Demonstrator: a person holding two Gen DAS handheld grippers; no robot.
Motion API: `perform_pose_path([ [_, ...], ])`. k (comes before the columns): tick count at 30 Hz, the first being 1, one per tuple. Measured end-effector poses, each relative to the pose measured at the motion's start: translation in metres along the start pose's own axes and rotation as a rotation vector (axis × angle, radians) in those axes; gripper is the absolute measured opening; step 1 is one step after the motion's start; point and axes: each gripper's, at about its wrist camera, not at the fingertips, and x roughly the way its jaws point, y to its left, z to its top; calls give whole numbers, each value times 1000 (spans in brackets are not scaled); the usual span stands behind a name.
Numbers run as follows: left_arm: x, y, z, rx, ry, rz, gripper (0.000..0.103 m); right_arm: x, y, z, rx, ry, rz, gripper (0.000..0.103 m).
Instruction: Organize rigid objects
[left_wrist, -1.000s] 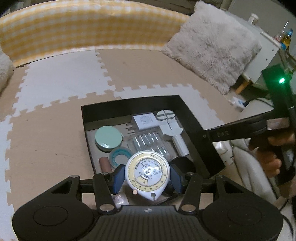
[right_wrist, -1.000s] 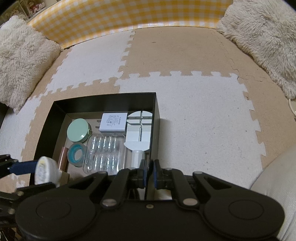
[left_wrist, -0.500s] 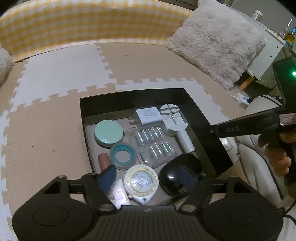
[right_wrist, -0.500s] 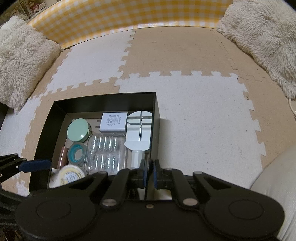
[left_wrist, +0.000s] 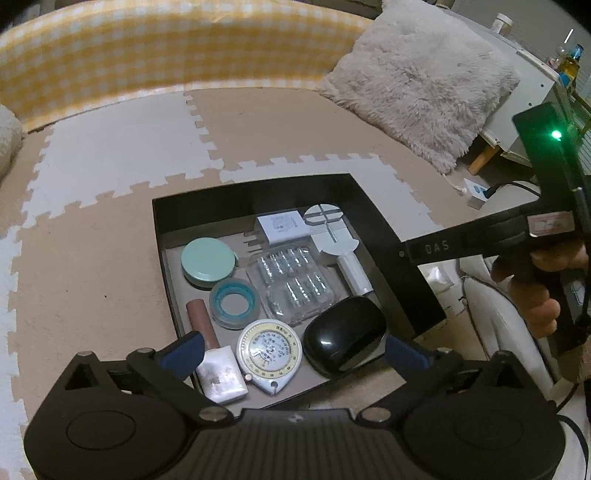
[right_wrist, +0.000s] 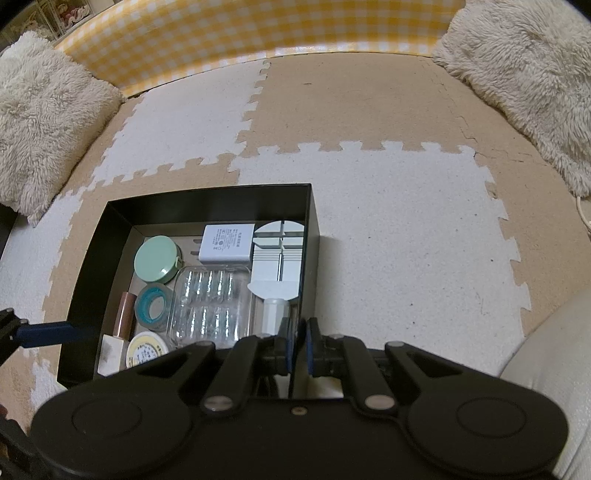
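Round dial gauge (left_wrist: 269, 350): lying flat at the near edge of the black box (left_wrist: 373, 218), between the white block (left_wrist: 221, 374) and the black oval case (left_wrist: 345, 339); no pad is touching it.
Left gripper (left_wrist: 291, 352): hovering over the box's near end; its jaws are opening, the blue pads standing far apart on either side of the gauge and the oval case, gripping nothing.
Right gripper (right_wrist: 298, 345): jaws pressed almost together, pinching the thin right wall of the box at its near end; a hand (left_wrist: 535, 291) is holding its handle.
Other contents: mint round tin (left_wrist: 208, 262) and teal tape roll (left_wrist: 233, 302) sitting on the left; a copper tube (left_wrist: 201, 321) lying beside the tape; clear blister pack (left_wrist: 291, 280) in the middle; white charger (left_wrist: 282, 229) and a white tool (left_wrist: 332, 236) resting toward the far right.
Floor: foam puzzle mat (right_wrist: 388, 206) lying under the box; fluffy cushions (right_wrist: 524, 81) resting against the yellow checked border (right_wrist: 258, 33).
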Motion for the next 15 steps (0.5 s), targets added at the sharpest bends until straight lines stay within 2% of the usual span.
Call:
perform_pose_path([
  [8, -17, -1, -1, -38, -38, -20, 103, -1, 3, -1, -11, -1, -16, 9],
  [13, -31, -3, -4, -59, -69, 4, 103, -15, 11, -4, -38, -37, -38, 18],
  [15, -38, -3, -5, -71, -88, 22, 103, -24, 15, -6, -44, -58, -42, 18],
])
